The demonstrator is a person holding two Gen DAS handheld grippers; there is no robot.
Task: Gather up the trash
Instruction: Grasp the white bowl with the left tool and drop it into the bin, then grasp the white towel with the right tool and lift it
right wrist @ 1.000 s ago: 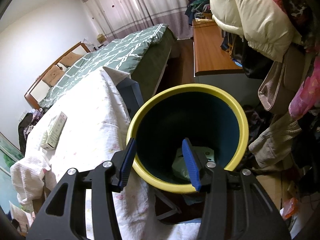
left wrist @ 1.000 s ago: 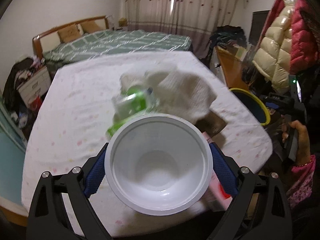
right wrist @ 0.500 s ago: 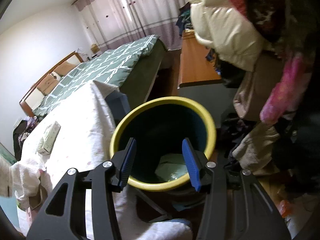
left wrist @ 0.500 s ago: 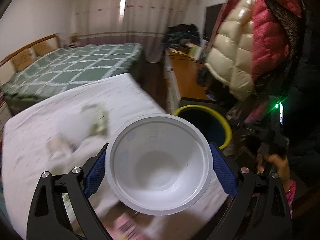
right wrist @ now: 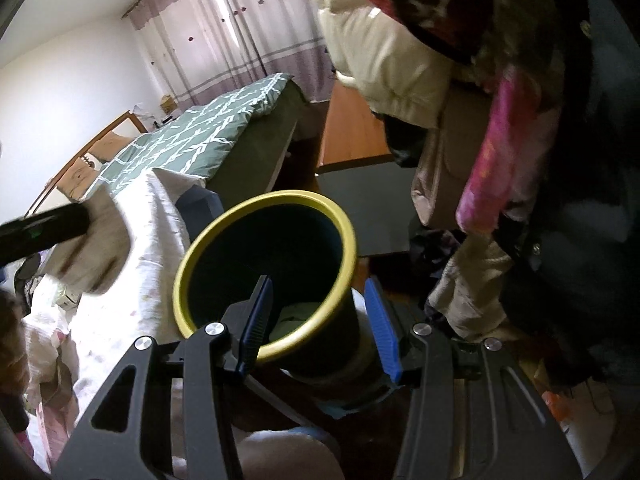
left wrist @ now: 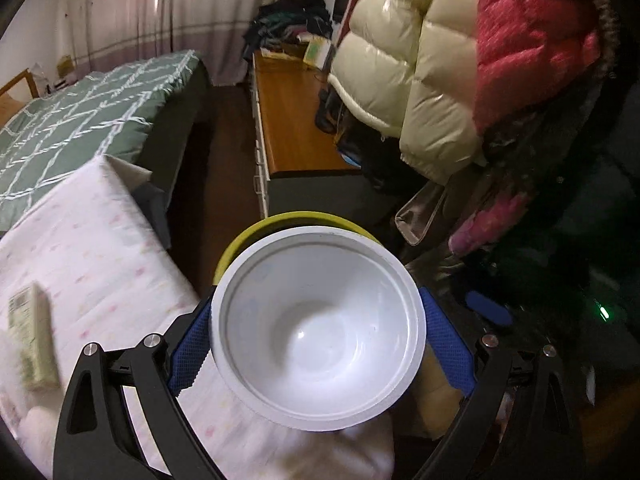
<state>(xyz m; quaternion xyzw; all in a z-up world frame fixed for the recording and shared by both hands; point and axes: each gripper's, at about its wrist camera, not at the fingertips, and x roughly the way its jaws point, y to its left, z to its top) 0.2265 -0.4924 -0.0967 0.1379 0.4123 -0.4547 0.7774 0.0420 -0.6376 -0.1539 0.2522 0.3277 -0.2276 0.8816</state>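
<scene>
My left gripper point(left wrist: 318, 340) is shut on a white plastic bowl point(left wrist: 316, 332), with its blue pads pressing the bowl's two sides. The bowl is upright and empty, and hangs in front of the yellow-rimmed dark bin point(left wrist: 256, 232), hiding most of it. In the right wrist view the bin point(right wrist: 192, 264) stands beside the table's corner with a pale green wrapper point(right wrist: 296, 316) at its bottom. My right gripper point(right wrist: 318, 316) hovers over the bin's near rim, jaws half apart and holding nothing. At that view's left edge a blurred pale shape point(right wrist: 96, 248) approaches.
The table with a white flowered cloth point(left wrist: 100, 248) carries a green-and-white box point(left wrist: 32, 344). Beyond are a bed with a green quilt point(left wrist: 80, 112) and a low wooden cabinet point(left wrist: 288, 120). Padded jackets point(left wrist: 420, 60) hang close above the bin on the right.
My left gripper has swung right with the bowl, from over the table's clutter to the bin at the corner. The right gripper drifted right, so the bin slid left in its view.
</scene>
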